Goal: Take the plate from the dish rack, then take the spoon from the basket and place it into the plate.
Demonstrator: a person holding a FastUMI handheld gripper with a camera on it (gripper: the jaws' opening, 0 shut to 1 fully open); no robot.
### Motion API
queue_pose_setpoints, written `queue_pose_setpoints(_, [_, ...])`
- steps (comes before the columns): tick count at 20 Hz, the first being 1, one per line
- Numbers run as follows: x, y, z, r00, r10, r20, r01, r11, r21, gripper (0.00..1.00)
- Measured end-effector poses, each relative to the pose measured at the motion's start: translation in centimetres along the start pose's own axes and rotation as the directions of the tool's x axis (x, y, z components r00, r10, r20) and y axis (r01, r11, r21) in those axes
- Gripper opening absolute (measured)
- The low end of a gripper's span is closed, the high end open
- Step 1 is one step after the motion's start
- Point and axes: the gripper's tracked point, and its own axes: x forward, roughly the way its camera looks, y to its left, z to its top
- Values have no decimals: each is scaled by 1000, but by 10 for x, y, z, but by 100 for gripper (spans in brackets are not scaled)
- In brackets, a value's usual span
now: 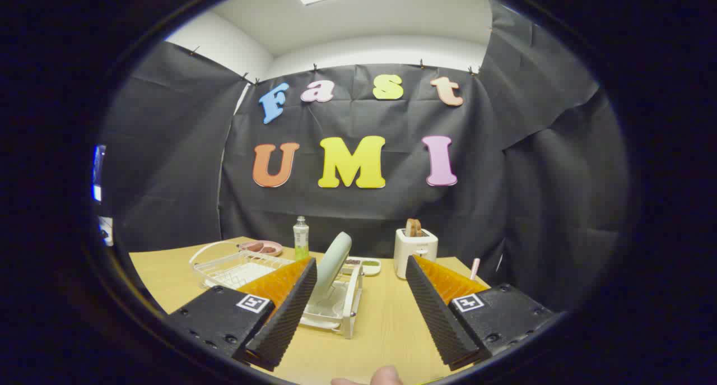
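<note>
We are holding the gripper point(361, 312) wide open, gripping nothing. The pale plate point(334, 264) is standing upright in the white dish rack point(336, 306) just ahead, by the left finger. A wire basket point(235, 267) is sitting beyond.

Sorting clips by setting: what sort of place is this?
Likely a mock kitchen set in a cloth-walled booth: a wooden table holds a dish rack with a plate and a toaster. The open gripper points at them.
</note>
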Motion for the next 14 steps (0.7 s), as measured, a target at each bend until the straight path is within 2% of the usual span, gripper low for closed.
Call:
queue_pose_setpoints(6, [-3, 5, -2, 1000, 0, -14, 0, 999, 39, 100])
queue_pose_setpoints(14, [-5, 8, -5, 1000, -13, -16, 13, 1000, 14, 100])
